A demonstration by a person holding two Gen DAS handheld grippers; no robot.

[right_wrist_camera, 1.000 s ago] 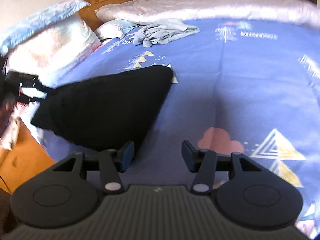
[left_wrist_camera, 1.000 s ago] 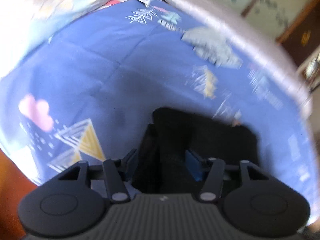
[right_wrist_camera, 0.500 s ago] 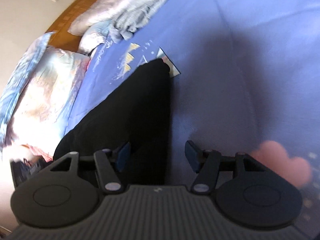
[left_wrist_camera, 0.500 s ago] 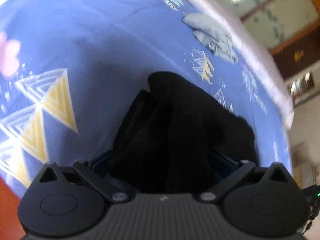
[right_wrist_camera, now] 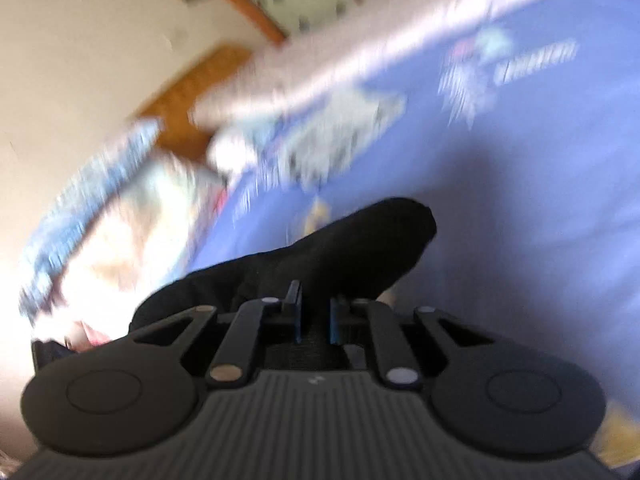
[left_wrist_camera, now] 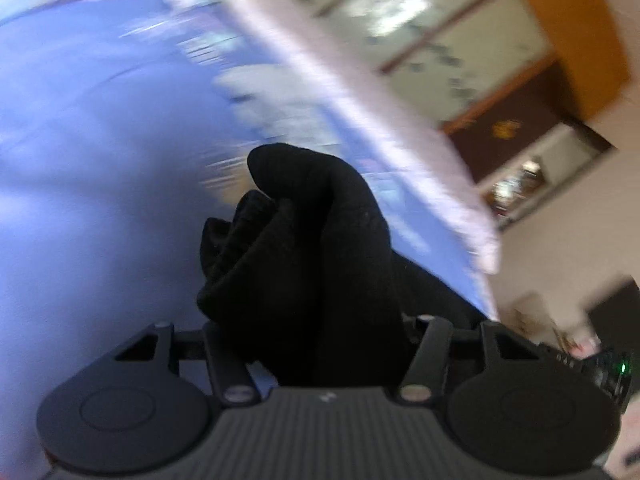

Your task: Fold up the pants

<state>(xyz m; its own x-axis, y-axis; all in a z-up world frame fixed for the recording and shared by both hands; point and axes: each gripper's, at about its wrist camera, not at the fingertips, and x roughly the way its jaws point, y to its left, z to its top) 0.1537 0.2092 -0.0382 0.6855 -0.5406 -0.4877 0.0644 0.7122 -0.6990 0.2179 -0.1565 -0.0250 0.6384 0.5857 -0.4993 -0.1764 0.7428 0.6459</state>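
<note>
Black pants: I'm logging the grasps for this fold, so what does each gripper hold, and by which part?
Both jaws are closing on the black pants: left gripper round a thick bunched fold, right gripper on a thin edge. Which part of the garment cannot be told.

The pants (left_wrist_camera: 312, 264) bunched between my left gripper's (left_wrist_camera: 320, 344) closing jaws are matt black cloth with a fine ribbed knit, and my right gripper (right_wrist_camera: 314, 318), jaws closing too, pinches the same soft cloth. Both tools are matt black plastic with ribbed bodies, small shiny metal pins at the linkages and blue pads (right_wrist_camera: 334, 320). Beyond them the sheet (right_wrist_camera: 540, 200) is smooth blue printed cotton, and the headboard (right_wrist_camera: 192, 96) looks like polished wood.
</note>
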